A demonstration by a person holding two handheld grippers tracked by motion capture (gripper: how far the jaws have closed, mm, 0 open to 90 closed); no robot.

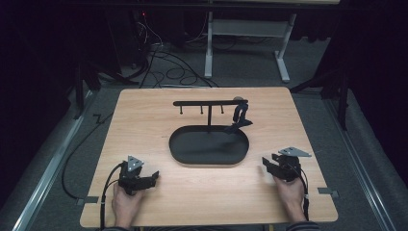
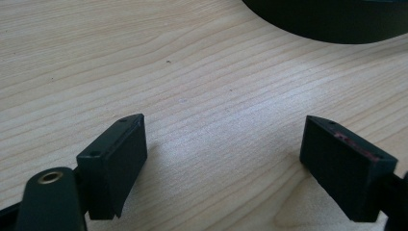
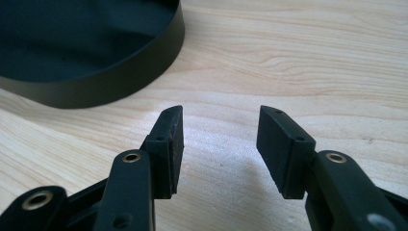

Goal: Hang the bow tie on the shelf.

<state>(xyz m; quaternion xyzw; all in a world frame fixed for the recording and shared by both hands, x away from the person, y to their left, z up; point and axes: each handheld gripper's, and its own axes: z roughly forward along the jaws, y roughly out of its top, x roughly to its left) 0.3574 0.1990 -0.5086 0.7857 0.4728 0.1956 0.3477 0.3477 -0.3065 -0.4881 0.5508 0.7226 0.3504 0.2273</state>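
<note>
One hook rack (image 1: pixel 210 103) — high view

In the left gripper view the black oval metal tray (image 2: pixel 332 19) is cut off at 12 and 1 o'clock. The small dark object (image 1: pixel 239 115) hanging from the black rack is too small to identify.

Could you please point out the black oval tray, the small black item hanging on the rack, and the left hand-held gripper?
black oval tray (image 1: pixel 179 155): high view, on its near-left rim.
hanging item (image 1: pixel 239 115): high view, its middle.
left hand-held gripper (image 1: pixel 154 176): high view, between its jaw tips.
</note>
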